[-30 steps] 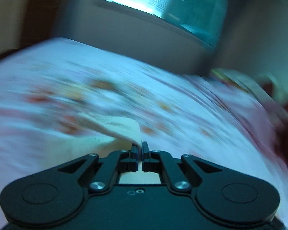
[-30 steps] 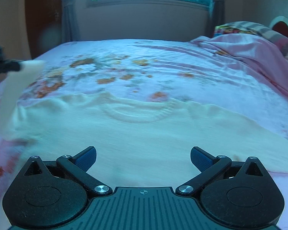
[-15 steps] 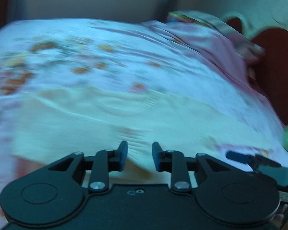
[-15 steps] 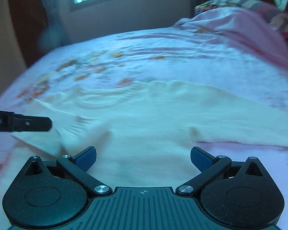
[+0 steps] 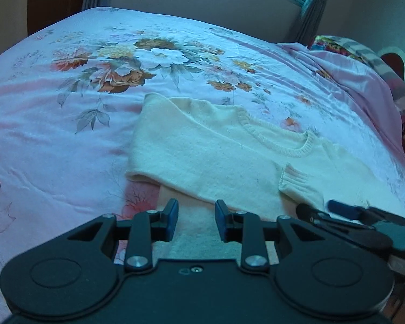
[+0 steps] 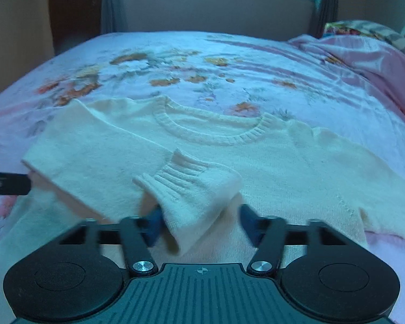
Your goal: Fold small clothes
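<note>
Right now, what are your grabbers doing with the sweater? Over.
Left hand-held gripper open, empty. Right hand-held gripper just been closing around folded sleeve cuff, pads not pressing. Cream sweater flat on bed. Nothing blocking.

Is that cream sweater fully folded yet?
Partly: one sleeve lies folded across the sweater; the other side remains spread out.

Sleeve cuff (image 6: 199,189) hides blurred right gripper (image 6: 202,225) fingers.

A small cream knit sweater (image 5: 210,154) lies flat on the floral bedspread (image 5: 67,124), ribbed round neckline up, one sleeve (image 6: 137,167) folded across its front.
</note>
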